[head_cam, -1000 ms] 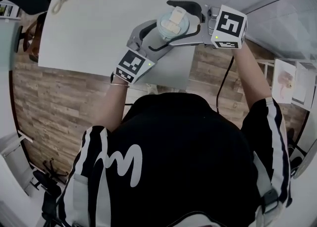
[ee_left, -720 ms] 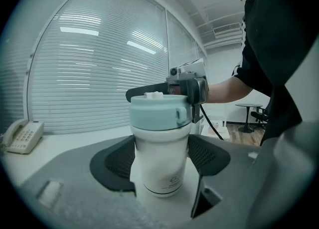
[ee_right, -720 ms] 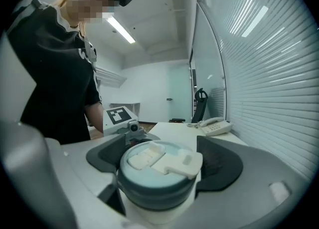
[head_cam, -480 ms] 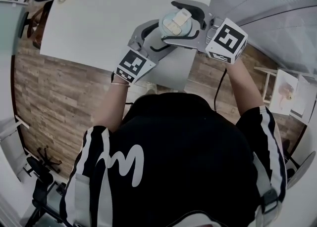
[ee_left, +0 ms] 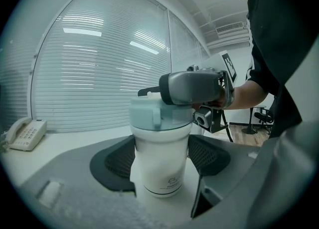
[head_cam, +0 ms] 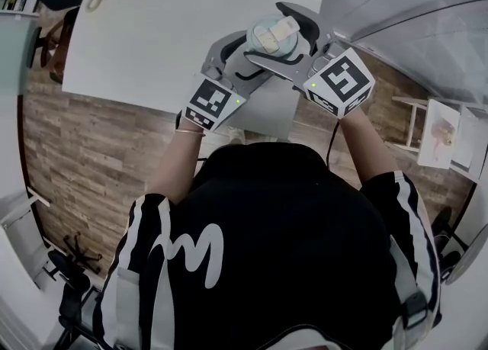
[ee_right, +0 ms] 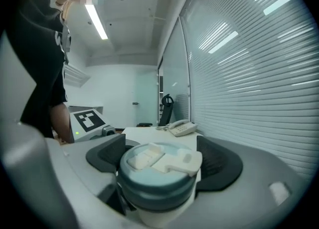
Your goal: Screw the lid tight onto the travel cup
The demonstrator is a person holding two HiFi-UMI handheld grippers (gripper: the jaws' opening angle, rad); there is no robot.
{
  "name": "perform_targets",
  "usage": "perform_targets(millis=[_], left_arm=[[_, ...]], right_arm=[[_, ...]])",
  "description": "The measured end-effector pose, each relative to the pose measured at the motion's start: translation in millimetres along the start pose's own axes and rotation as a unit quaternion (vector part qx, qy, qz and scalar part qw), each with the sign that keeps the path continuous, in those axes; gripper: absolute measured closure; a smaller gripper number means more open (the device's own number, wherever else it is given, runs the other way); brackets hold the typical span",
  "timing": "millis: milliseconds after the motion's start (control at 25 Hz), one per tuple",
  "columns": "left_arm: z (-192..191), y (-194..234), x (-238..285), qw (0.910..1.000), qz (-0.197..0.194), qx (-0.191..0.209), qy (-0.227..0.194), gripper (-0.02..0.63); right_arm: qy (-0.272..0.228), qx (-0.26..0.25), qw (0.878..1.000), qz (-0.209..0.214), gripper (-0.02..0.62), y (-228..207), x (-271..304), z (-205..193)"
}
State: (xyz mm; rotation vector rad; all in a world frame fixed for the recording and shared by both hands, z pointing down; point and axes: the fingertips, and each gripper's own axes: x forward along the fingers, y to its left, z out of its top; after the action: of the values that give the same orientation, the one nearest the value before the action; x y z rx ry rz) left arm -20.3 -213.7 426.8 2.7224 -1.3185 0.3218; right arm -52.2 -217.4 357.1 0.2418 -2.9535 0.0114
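White travel cup (ee_left: pixel 160 173) stands upright on the surface (head_cam: pixel 152 36), with my left claw (ee_left: pixel 163 155) clamped wide round its body. My right claw (ee_right: pixel 162 159) has just been closing, and its pads now grip the blue-green lid (ee_right: pixel 157 183) on top of the cup

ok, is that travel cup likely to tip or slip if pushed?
Probably top-heavy: the travel cup tapers to a narrower base under a bulky lid. Smooth wall: likely slippery. Round body would probably roll if toppled.
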Motion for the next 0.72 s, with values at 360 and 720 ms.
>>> perform_targets(millis=[360,720], left_arm=[[-0.3,-1.4,-1.2,0.9999,-0.013,0.002,-0.002,0.267],[0.0,-1.2,-0.5,0.9997,-0.023,0.005,-0.004,0.267]], right_arm=[[-0.001,0.02,0.992,-0.122,0.15,-6.8,-2.5,-1.4],[-0.002,0.037,0.97,-0.238,0.152,-14.6,-7.8,-2.0]])
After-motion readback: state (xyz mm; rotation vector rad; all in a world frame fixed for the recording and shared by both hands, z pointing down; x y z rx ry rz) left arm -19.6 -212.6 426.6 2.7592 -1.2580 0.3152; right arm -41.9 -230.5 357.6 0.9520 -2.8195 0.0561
